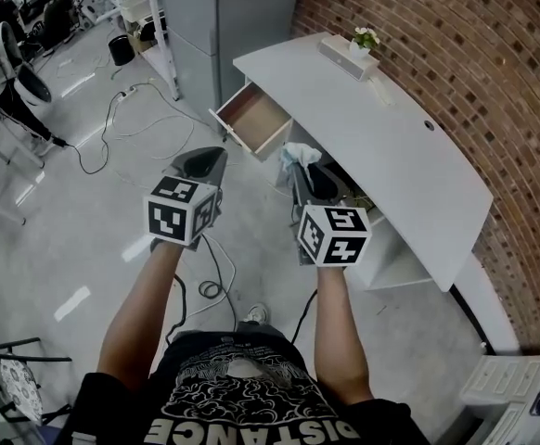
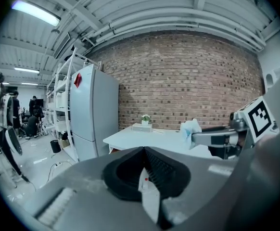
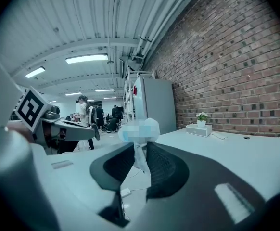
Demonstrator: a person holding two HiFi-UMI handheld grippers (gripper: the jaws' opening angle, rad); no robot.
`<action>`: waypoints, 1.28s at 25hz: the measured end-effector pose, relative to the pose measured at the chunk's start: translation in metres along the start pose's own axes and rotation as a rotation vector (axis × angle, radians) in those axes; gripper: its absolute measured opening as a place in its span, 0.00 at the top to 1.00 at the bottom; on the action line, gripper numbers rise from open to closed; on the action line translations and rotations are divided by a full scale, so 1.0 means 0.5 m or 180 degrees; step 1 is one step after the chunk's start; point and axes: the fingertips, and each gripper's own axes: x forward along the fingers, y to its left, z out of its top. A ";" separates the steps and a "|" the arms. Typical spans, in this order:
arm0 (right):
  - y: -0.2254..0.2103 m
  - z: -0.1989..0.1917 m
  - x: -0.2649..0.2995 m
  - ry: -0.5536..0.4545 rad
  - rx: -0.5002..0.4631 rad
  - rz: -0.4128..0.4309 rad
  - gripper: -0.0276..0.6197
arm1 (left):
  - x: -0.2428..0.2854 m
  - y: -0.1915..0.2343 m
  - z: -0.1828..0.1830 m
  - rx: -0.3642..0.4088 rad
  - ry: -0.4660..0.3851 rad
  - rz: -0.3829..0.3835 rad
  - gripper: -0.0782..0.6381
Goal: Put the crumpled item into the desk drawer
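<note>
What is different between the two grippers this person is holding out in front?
The right gripper pinches a crumpled pale item between its jaws; the left gripper has its jaws together on nothing. In the head view the right gripper hangs beside the white desk, while the left gripper is out over the floor. Both point toward the open desk drawer.
</note>
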 end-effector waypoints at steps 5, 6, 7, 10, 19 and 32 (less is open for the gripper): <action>-0.037 0.005 0.016 0.0044 0.0016 0.0103 0.84 | 0.023 -0.004 0.011 -0.0027 0.0037 0.0126 0.89; -0.038 0.003 0.019 0.0052 0.0016 0.0126 0.84 | 0.024 -0.005 0.009 -0.0028 0.0046 0.0146 0.89; -0.039 0.001 0.022 0.0055 0.0015 0.0147 0.84 | 0.025 -0.005 0.006 -0.0026 0.0053 0.0164 0.89; -0.039 -0.003 0.035 0.0059 0.0012 0.0213 0.84 | 0.029 0.000 0.004 -0.0026 0.0058 0.0215 0.89; -0.018 -0.016 0.075 0.0131 -0.0035 0.0336 0.84 | 0.025 0.037 -0.009 -0.0076 0.0064 0.0331 0.89; 0.001 -0.025 0.214 0.0204 -0.0124 0.0382 0.84 | 0.097 0.144 -0.024 -0.0124 0.0070 0.0297 0.89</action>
